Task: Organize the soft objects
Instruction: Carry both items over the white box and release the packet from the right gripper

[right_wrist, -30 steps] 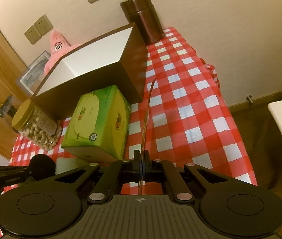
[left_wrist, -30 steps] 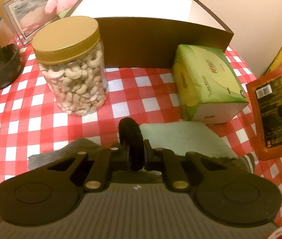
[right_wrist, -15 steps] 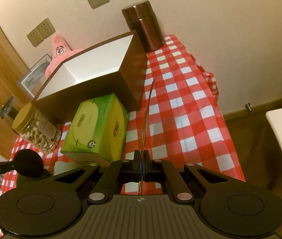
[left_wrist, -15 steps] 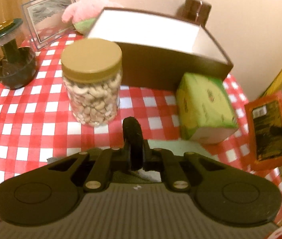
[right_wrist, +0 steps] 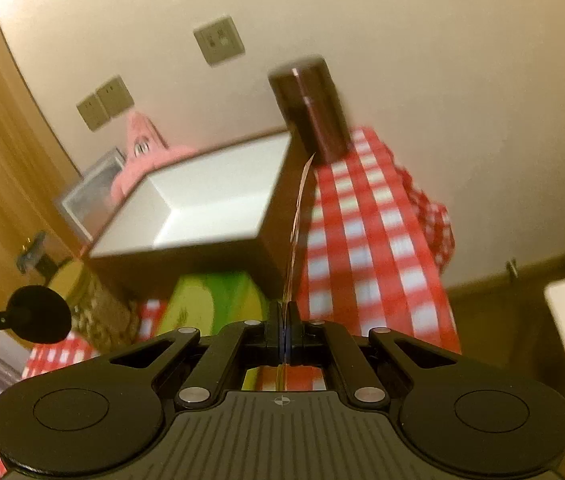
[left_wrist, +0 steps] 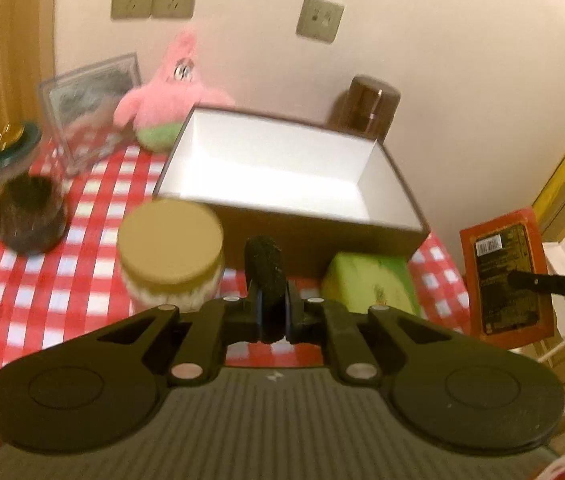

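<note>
L gripper (left_wrist: 268, 312) is clamping a black fuzzy disc-shaped object (left_wrist: 263, 270), jaws closed on it, above the surface (left_wrist: 42, 280) w/ red-checked cloth. R gripper (right_wrist: 283, 330) is pinching an orange flat packet (right_wrist: 296, 220) edge-on, jaws nearly together. White-lined open box (left_wrist: 282, 168) is sitting at 12 o'clock; pink plush (left_wrist: 166, 96) is leaning at 11 behind it; green tissue pack (left_wrist: 366, 280) at 1, touching box front.

Jar (left_wrist: 170, 254) and tissue pack (left_wrist: 368, 282) sit before the box (left_wrist: 290, 216).
</note>
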The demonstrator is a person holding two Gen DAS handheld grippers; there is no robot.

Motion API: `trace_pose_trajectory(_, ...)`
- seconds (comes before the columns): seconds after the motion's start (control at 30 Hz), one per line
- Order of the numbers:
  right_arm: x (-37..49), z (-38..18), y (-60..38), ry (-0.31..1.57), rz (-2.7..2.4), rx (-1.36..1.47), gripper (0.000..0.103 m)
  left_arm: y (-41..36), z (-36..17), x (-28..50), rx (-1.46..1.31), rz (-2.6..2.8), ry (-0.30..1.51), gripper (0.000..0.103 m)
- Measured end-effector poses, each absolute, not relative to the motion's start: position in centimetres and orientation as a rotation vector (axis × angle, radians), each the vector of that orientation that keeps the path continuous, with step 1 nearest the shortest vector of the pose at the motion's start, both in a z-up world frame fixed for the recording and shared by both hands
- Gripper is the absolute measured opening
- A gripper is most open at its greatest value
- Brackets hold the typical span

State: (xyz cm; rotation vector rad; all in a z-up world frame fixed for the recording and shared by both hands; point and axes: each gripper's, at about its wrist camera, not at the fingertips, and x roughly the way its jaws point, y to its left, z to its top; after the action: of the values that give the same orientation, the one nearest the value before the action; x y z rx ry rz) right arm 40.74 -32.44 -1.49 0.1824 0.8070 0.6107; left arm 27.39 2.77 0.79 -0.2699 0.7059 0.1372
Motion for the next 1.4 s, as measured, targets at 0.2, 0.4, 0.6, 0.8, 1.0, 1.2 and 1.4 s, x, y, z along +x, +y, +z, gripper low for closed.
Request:
trace_pose_trajectory(0.2, 44.0, 1.4, -30.8, 0.71, 0.66, 0.199, 0.001, 3.3, 2.5, 30.9, -0.226, 0.141, 0.645, 0.009)
trace_pose_trajectory(0.4, 47.9, 3.4, -28.0, 0.644, 0.709, 0.222, 0.001, 5.1, 3.3, 35.7, -0.196, 0.164, 0.627, 0.009)
trace_pose_trajectory(0.6, 52.3, 3.3, -24.3, 0.66, 0.761, 0.249, 0.001, 5.9, 2.8, 40.8, -0.203, 0.191, 0.663, 0.009)
trace_pose_trajectory(0.8, 56.0, 1.1, -20.1, 0.733, 0.782, 0.246, 0.001, 6.2, 1.8, 44.3, -0.208, 0.2, 0.701, 0.009)
trace_pose_trajectory(1.0, 58.0, -1.0, -18.0, 0.736, 0.807, 0.277, 0.002, 6.3, 0.5, 46.2, -0.202, 0.207, 0.732, 0.009)
trace_pose_trajectory(1.2, 59.4, -2.4, -17.0, 0.722, 0.805, 0.264, 0.074, 5.9, -0.7, 47.4, -0.194, 0.198, 0.764, 0.009)
trace_pose_trajectory(1.4, 59.5, -3.4, -17.2, 0.753, 0.787, 0.176, 0.074, 5.7, -1.7, 48.4, -0.195, 0.193, 0.787, 0.009)
